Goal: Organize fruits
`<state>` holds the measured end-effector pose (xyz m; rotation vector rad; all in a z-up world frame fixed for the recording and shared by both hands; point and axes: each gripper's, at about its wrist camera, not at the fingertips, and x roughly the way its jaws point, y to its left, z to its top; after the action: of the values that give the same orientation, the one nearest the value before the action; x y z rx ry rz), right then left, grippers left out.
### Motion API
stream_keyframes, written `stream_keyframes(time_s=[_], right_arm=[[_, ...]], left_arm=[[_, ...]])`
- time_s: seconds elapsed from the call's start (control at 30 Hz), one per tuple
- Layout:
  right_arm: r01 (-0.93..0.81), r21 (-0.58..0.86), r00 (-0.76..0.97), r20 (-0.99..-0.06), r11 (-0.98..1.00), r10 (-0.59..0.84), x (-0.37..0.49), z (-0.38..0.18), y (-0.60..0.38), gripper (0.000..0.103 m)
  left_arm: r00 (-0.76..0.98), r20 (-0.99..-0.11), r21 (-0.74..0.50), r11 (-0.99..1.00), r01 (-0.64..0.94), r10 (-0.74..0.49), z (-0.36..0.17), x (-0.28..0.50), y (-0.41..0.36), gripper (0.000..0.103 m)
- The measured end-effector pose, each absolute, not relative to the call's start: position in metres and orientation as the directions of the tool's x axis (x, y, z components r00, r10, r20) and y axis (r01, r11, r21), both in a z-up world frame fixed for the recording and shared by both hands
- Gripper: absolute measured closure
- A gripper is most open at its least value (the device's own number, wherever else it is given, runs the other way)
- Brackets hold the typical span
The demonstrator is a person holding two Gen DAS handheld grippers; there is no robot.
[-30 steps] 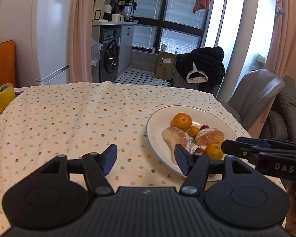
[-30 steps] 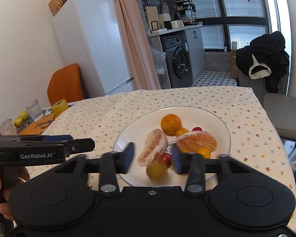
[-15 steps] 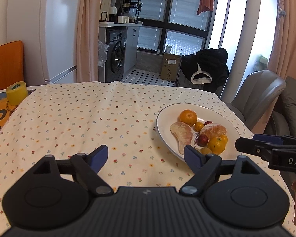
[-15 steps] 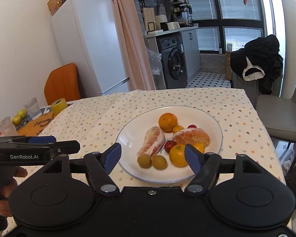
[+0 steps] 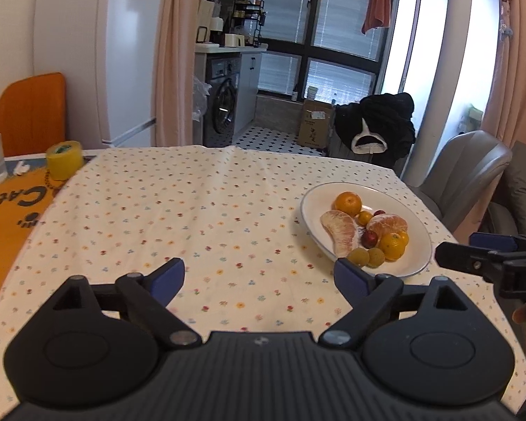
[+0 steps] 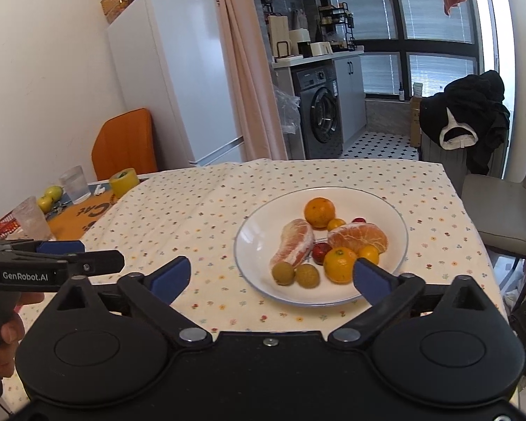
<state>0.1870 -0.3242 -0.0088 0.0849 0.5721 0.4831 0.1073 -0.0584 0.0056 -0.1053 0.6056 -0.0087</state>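
Two wide-open, empty grippers, left gripper (image 5: 259,277) and right gripper (image 6: 271,275), above floral tablecloth (image 5: 193,210), fridge (image 6: 179,70) behind.

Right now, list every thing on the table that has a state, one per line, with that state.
Left claw: open, holds nothing.
Right claw: open, holds nothing.
White plate: upright, loaded with fruit.
Whole orange: unpeeled, on the plate.
Peeled orange: skin off, on the plate.
Pomelo segment: peeled, lying on the plate.
Two brown longans: side by side at the plate's near edge.
Tablecloth: spread, creased at the far edge.
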Motion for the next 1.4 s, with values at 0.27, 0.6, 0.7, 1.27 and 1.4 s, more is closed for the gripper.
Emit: stream_keyframes(time_s=[0.27,0.6,0.7,1.27,1.4], right_arm=[[-0.44,0.223,0.704,-0.516,0.87,0.488,0.177,-0.002,-0.309,0.0],[-0.468,0.218,0.684,-0.525,0.857,0.507,0.157,0.006,-0.299,0.0],[-0.471,0.204,0.685,-0.528,0.859,0.501,0.148,0.011,-0.299,0.0],[-0.455,0.191,0.704,-0.521,0.87,0.482,0.109,0.03,-0.311,0.0],[-0.463,0.195,0.698,-0.522,0.865,0.491,0.104,0.033,-0.308,0.0]], left_arm=[[0.832,-0.554,-0.087,0.994,-0.065,0.006,0.016,0.078,-0.037,0.006],[0.838,-0.545,-0.103,0.992,-0.068,0.0,0.024,0.049,-0.022,0.0],[0.843,-0.538,-0.116,0.991,-0.06,-0.012,0.025,0.041,-0.021,0.0],[0.863,-0.505,-0.106,0.992,-0.07,0.007,0.039,0.002,-0.026,0.0],[0.863,-0.505,-0.091,0.994,-0.065,0.01,0.039,-0.001,-0.028,0.0]])
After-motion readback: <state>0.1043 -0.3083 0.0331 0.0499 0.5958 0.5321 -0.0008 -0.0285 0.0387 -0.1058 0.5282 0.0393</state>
